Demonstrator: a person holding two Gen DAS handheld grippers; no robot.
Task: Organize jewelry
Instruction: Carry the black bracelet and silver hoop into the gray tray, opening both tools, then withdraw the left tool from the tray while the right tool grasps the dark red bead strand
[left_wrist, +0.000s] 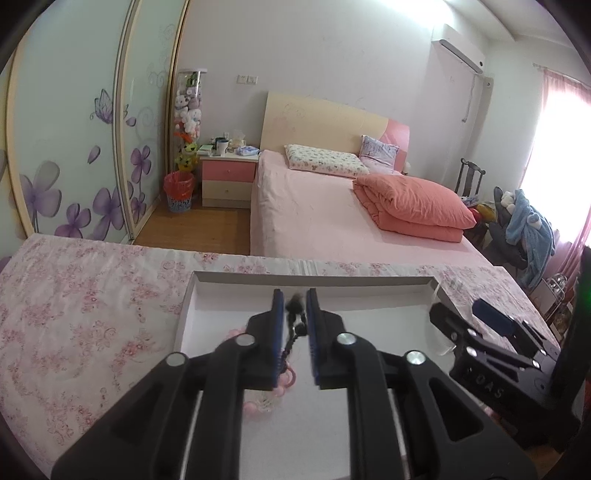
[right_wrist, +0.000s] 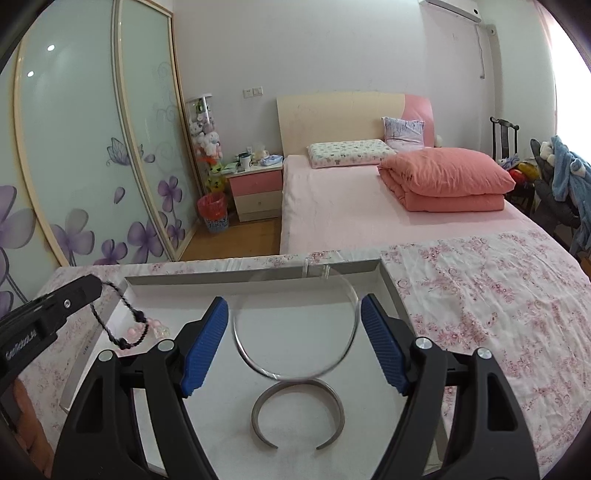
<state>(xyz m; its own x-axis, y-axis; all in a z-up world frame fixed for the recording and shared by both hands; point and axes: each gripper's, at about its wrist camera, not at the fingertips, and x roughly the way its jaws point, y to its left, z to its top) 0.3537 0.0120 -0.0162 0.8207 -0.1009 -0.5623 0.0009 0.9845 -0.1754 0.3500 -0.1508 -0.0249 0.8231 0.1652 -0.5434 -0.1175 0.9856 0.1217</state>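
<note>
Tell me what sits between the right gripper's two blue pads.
In the right wrist view, the right gripper is open, and a clear ring lies between its pads on the white tray, touching neither.

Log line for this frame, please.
left gripper: shut on black cord of pink bead bracelet | right gripper: open above silver cuff bangle | white tray

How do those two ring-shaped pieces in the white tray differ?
The clear ring is a closed, thin, see-through circle; the silver cuff bangle is opaque grey metal, a wider band with a gap in it. The clear ring looks larger and lies between the right gripper fingers; the cuff lies nearer the camera. Both are in the white tray.
</note>
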